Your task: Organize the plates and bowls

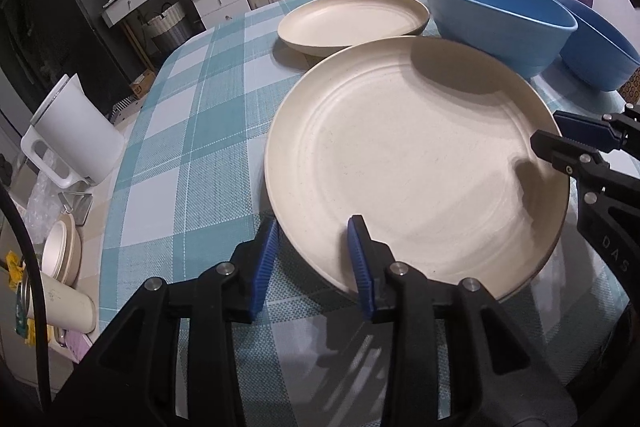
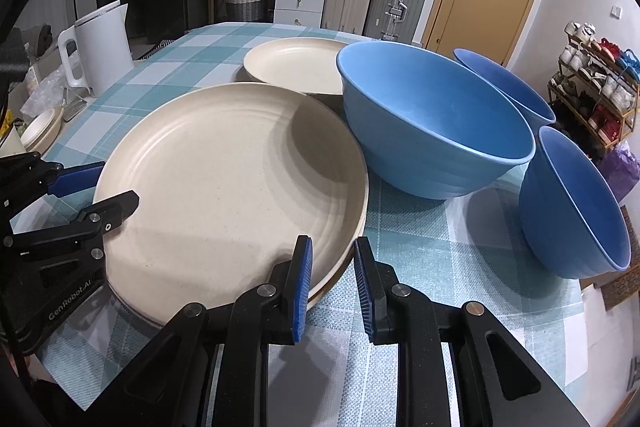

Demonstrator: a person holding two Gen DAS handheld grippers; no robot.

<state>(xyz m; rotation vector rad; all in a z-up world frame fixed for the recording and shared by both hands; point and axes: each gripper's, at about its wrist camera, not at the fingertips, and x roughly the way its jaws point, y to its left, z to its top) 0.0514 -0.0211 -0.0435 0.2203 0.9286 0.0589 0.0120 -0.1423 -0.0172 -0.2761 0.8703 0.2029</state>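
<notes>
Both grippers, left (image 1: 314,265) and right (image 2: 330,279), straddle opposite rims of the face-up, near-level plate (image 1: 400,163), jaws slack, pads not pressing.

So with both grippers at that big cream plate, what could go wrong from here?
1. Each gripper, left and right, straddles only the rim of the near plate, jaws not visibly pinching; a lift could slip or tip.
2. The plate sits close to the nearest blue bowl; sliding it could knock the bowl.
3. The far plate lies just behind; pushing forward could bump it.
</notes>
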